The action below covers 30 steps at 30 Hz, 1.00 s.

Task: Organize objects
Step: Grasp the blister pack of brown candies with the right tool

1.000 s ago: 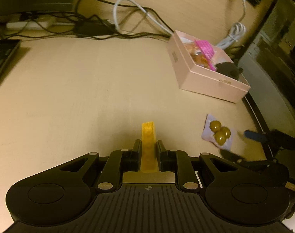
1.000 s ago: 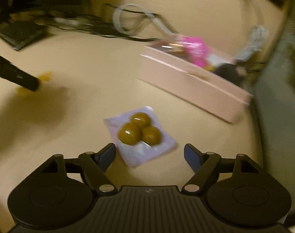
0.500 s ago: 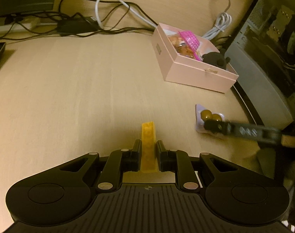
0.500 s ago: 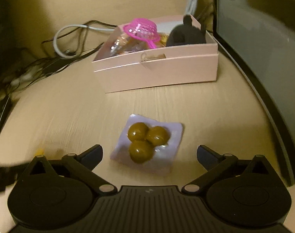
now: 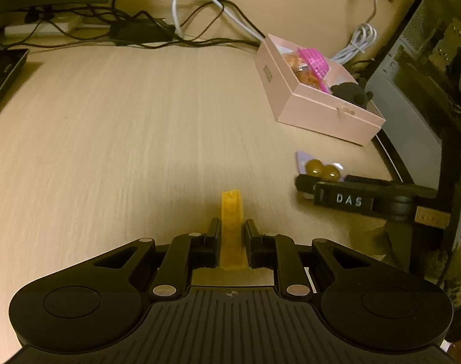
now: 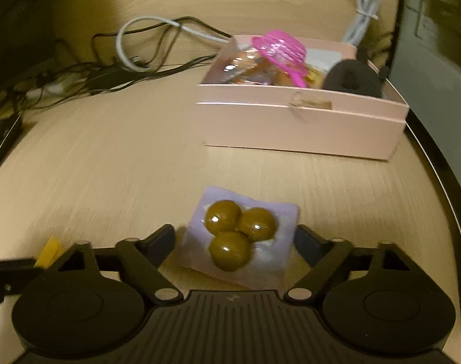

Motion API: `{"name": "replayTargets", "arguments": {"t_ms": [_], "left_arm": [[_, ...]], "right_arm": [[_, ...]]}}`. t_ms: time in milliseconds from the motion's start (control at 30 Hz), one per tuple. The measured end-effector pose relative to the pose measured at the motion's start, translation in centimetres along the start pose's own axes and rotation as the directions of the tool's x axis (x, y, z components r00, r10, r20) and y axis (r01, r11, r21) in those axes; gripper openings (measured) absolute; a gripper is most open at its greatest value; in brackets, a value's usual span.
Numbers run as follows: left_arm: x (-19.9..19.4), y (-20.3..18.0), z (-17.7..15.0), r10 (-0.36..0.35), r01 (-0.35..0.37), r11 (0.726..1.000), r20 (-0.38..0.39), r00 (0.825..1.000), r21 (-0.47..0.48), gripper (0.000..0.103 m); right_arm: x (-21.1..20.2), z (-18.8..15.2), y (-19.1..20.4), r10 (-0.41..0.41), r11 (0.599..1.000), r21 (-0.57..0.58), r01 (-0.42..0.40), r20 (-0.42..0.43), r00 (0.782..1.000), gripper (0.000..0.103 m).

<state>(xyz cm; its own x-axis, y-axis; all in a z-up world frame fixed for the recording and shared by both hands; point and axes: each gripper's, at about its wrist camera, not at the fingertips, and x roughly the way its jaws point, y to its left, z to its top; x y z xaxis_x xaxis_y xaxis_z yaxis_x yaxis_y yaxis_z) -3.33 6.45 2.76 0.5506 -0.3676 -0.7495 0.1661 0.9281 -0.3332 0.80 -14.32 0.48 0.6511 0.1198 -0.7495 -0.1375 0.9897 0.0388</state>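
Two grippers are held low over the wood-grain desk (image 5: 115, 127). A rigid pink box (image 6: 300, 127) stands beyond, well apart. The right gripper (image 6: 235, 239) is spread wide, flanking the glossy packet of three round brown sweets (image 6: 239, 236); contact appears absent, though blurred. The left gripper (image 5: 232, 236) is clamped on a slim yellow block (image 5: 231, 227).

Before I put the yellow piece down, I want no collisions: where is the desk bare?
Bare desk runs from the left gripper, shut on the yellow piece, to the cables and across to the pink box. It is crowded where the right gripper straddles the candy packet.
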Motion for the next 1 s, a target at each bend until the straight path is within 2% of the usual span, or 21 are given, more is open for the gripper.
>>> {"name": "replayTargets", "arguments": {"t_ms": [200, 533, 633, 700, 800, 1000], "left_arm": [[1.0, -1.3, 0.3, -0.03, 0.03, 0.999, -0.018, 0.999, 0.035, 0.019], [2.0, -3.3, 0.2, -0.071, 0.074, 0.994, -0.043, 0.997, 0.079, 0.019], [2.0, -3.5, 0.1, -0.073, 0.077, 0.994, -0.043, 0.996, 0.081, 0.019], [2.0, -3.6, 0.1, -0.074, 0.077, 0.994, -0.042, 0.996, 0.081, 0.019], [1.8, -3.6, -0.1, -0.07, 0.073, 0.994, -0.039, 0.997, 0.078, 0.019], [1.1, -2.9, -0.3, -0.052, 0.053, 0.996, -0.028, 0.998, 0.066, 0.019]], "right_arm": [[-1.1, -0.5, -0.4, 0.027, 0.999, -0.018, -0.027, -0.002, 1.0, 0.06], [-3.5, -3.0, -2.0, 0.027, 0.998, -0.055, -0.027, -0.007, 1.0, 0.058], [-4.0, -3.5, -2.4, 0.013, 0.998, -0.064, -0.013, 0.001, 1.0, 0.062], [-4.1, -3.5, -2.7, 0.009, 0.999, -0.043, -0.009, -0.01, 1.0, 0.076], [-4.0, -3.5, -3.2, 0.034, 0.999, 0.016, -0.034, -0.024, 0.999, 0.082], [-3.4, -3.1, -2.2, 0.036, 0.999, 0.025, -0.035, -0.013, 0.999, 0.086]]}}
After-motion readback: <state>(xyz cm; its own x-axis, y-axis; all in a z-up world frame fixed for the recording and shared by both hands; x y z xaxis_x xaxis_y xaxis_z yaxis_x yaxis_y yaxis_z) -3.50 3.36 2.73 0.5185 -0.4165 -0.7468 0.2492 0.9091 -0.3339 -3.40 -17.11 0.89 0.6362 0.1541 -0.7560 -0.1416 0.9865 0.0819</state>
